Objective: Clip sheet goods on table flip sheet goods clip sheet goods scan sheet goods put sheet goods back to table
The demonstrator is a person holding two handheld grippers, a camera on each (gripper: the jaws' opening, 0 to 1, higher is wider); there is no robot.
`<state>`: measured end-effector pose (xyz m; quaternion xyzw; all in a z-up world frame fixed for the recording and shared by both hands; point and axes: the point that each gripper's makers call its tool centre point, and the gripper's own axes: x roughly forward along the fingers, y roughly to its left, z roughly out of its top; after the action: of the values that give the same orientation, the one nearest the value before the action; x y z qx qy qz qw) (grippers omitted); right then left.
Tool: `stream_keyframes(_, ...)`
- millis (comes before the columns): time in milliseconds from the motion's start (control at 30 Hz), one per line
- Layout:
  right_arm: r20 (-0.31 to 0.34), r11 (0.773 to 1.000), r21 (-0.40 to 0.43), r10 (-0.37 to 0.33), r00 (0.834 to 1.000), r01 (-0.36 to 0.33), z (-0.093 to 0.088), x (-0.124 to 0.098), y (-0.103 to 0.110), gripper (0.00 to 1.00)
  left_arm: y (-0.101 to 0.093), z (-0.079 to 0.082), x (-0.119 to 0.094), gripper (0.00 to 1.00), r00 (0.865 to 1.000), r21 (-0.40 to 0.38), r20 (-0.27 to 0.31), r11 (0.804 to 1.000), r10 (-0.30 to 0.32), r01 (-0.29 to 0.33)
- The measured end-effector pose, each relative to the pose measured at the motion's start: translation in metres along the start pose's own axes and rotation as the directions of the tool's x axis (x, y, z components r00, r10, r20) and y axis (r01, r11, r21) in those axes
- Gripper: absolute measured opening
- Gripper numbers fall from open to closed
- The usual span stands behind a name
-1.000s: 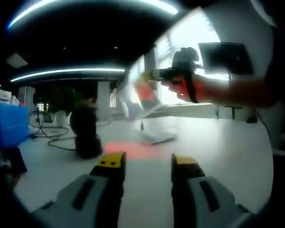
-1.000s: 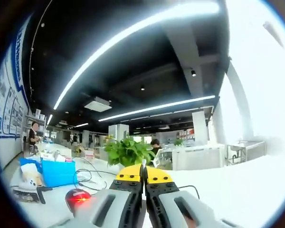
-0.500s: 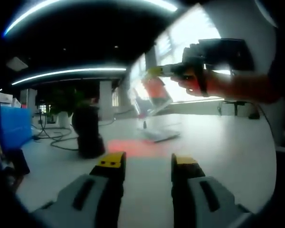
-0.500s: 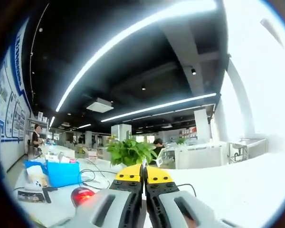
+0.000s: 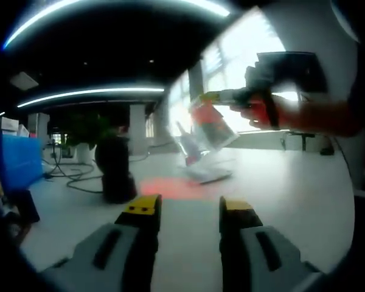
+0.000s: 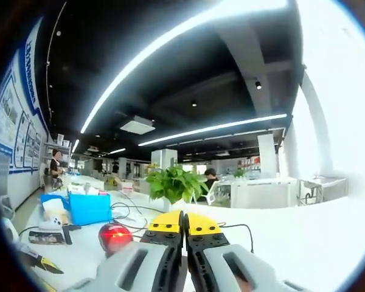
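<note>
Scan step by the looks; right tool [image 5: 210, 96] at 1 o'clock grips the sheet goods [image 5: 212, 125] over the scanner [image 5: 117, 170]; left tool [image 5: 188, 210] gapes, idle; next it goes back to the tabletop [image 5: 292, 182].

black scanner [image 5: 115, 170] ahead-left, bare table [image 5: 280, 188] right
</note>
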<state>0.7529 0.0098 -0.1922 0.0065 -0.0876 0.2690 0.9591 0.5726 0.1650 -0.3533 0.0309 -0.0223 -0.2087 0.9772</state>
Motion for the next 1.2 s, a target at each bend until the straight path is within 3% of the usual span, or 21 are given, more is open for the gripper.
stream_keyframes(233,-0.019,1.0,-0.011,0.028,0.999,-0.029,-0.003,-0.004,0.006,0.0,-0.001,-0.002,0.001,0.3,1.0,0.007,-0.007,1.0,-0.004,0.004)
stream_keyframes(333,-0.013,0.996,-0.071,0.056,0.998,-0.056,-0.004,-0.007,0.014,0.0,-0.001,-0.002,0.001,0.3,1.0,0.008,-0.009,1.0,-0.004,0.005)
stream_keyframes(633,-0.032,0.99,-0.106,0.087,0.996,-0.09,-0.015,-0.011,0.021,0.0,0.0,-0.002,0.0,0.3,1.0,0.012,-0.009,1.0,-0.001,0.001)
stream_keyframes(900,-0.059,0.993,-0.09,0.07,0.996,-0.075,-0.031,-0.012,0.008,0.0,0.0,-0.003,0.001,0.3,1.0,0.013,-0.011,1.0,-0.001,0.001)
stream_keyframes(1200,-0.091,0.997,-0.072,-0.013,0.996,0.007,-0.053,-0.004,-0.034,0.0,0.001,-0.003,0.001,0.3,1.0,0.014,-0.015,1.0,0.003,-0.003)
